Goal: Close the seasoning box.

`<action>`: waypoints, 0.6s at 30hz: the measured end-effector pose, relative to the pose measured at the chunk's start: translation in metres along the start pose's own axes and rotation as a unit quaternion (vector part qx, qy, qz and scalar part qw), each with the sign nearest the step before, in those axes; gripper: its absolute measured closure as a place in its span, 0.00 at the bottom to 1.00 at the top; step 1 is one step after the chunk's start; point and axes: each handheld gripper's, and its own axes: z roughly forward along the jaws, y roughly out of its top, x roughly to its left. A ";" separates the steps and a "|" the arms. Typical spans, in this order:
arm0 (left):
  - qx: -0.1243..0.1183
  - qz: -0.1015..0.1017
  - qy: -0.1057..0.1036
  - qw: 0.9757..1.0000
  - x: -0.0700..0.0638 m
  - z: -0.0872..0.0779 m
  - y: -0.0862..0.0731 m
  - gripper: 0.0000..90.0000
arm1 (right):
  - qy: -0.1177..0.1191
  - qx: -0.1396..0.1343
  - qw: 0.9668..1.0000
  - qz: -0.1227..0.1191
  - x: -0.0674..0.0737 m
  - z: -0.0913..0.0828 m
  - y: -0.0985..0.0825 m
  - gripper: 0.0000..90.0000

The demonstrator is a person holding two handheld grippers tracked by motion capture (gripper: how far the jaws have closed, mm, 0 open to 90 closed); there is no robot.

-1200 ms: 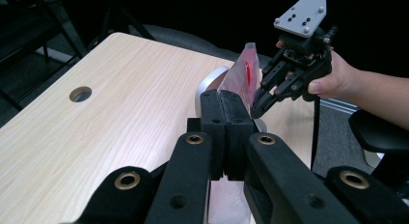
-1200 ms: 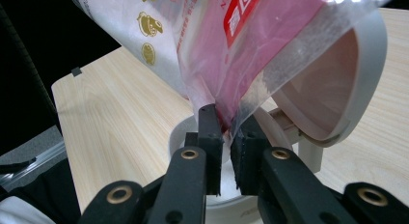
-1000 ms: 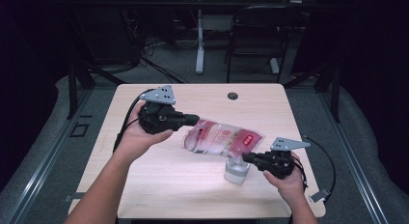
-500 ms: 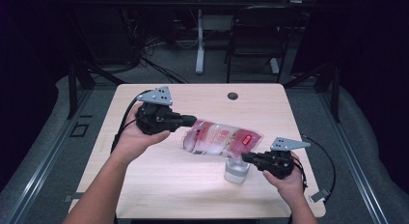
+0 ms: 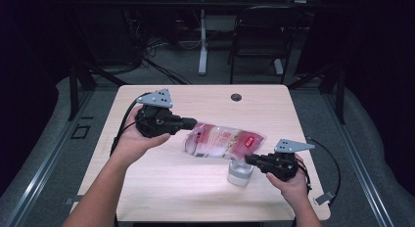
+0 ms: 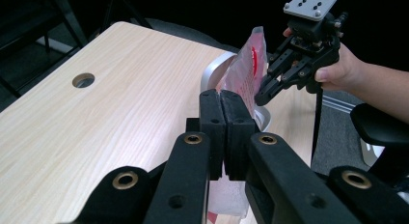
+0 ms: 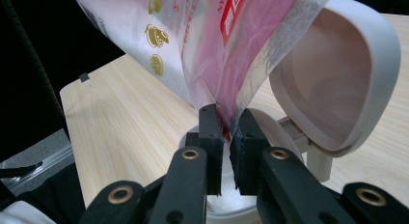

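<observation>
A pink-and-white plastic bag hangs stretched between my two grippers above the table. My left gripper is shut on the bag's left end; in the left gripper view its pads pinch the clear edge of the bag. My right gripper is shut on the bag's lower right corner, just over a small white container. In the right gripper view the bag drops between the jaws of the right gripper, with the container's open lid standing to the right and its rim below.
A round cable hole sits near the table's far edge. Cables trail from both grippers, and a small clip lies at the front right corner. A chair and a table leg stand on the floor beyond.
</observation>
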 end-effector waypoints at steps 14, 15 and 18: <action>0.020 -0.007 -0.004 1.000 0.003 -0.001 -0.010 0.96 | 0.002 -0.005 1.000 -0.005 0.002 0.000 0.001 0.95; 0.026 -0.007 -0.004 1.000 0.003 0.000 -0.010 0.95 | 0.004 -0.006 1.000 -0.005 0.002 0.000 0.002 0.95; 0.025 -0.010 0.000 1.000 0.003 0.001 -0.011 0.95 | 0.004 -0.005 1.000 -0.007 0.003 0.000 0.002 0.96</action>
